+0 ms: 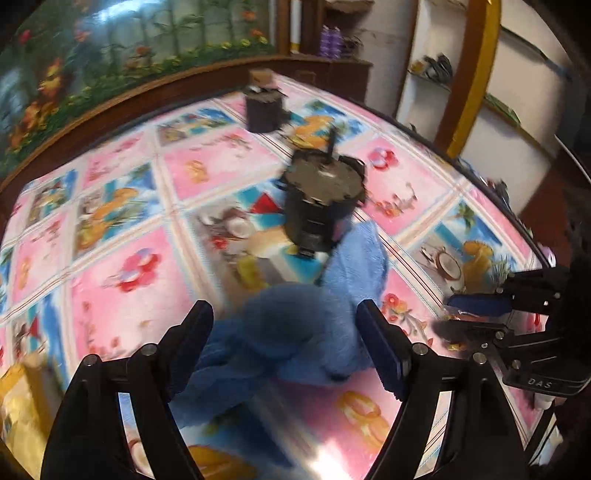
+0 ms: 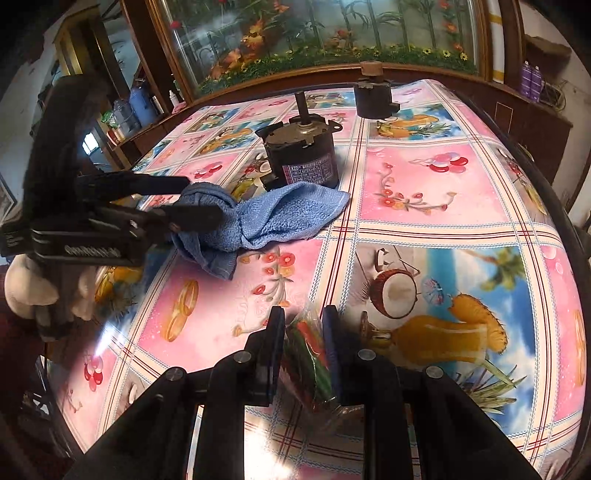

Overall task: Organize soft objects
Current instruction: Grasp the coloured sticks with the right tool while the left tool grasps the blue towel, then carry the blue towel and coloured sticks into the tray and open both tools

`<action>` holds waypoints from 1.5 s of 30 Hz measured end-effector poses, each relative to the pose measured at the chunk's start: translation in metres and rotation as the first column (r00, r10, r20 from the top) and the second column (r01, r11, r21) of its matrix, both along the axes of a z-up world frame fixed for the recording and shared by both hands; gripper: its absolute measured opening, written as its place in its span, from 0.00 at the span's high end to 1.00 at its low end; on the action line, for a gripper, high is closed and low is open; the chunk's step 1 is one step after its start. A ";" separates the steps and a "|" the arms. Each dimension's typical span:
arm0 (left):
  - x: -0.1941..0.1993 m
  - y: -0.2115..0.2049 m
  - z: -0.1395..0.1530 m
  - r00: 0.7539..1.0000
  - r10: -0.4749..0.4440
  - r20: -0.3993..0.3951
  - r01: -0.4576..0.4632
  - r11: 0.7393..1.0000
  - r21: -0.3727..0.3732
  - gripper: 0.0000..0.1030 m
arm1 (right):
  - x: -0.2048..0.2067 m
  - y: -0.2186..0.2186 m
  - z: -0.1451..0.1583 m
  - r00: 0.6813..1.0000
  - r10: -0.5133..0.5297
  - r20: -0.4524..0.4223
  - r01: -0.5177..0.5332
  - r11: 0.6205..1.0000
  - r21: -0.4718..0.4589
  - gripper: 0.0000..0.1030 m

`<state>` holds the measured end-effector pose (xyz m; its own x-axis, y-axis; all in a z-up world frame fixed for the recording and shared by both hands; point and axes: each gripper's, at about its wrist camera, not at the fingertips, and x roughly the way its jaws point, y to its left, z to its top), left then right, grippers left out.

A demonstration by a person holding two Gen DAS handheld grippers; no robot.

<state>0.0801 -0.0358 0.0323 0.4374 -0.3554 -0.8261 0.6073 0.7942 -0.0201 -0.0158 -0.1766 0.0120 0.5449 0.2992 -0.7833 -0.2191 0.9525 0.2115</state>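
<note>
A blue towel [image 1: 295,332] [image 2: 280,214] lies bunched on the flowered tablecloth [image 2: 424,184]. My left gripper [image 1: 284,314] [image 2: 205,199] is open, its fingers [image 1: 192,332] wide apart on either side of the towel's bunched end. The left wrist view is motion-blurred. My right gripper [image 2: 303,325] [image 1: 443,314] is shut on a clear plastic packet [image 2: 310,354] holding red and green pieces, low over the table's near side. The towel's far corner touches a black motor [image 2: 301,155].
A second, smaller black motor [image 2: 373,98] stands near the far edge. A white plush toy [image 2: 29,291] sits behind the left gripper at the table's left side. A yellow object [image 1: 18,398] lies near the left gripper. A wooden cabinet with a painted glass panel [image 2: 332,33] backs the table.
</note>
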 end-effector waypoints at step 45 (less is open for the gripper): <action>-0.185 0.301 0.043 0.758 0.652 -0.002 -0.623 0.724 -0.297 0.35 | -0.044 0.197 0.110 0.934 0.316 0.167 -0.334 0.938 0.090 0.93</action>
<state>-0.1046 0.2652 0.0757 0.7120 -0.1588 -0.6840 -0.0306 0.9662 -0.2561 -0.0593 0.0203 0.1220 0.5096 0.5627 -0.6509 -0.5498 0.7949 0.2568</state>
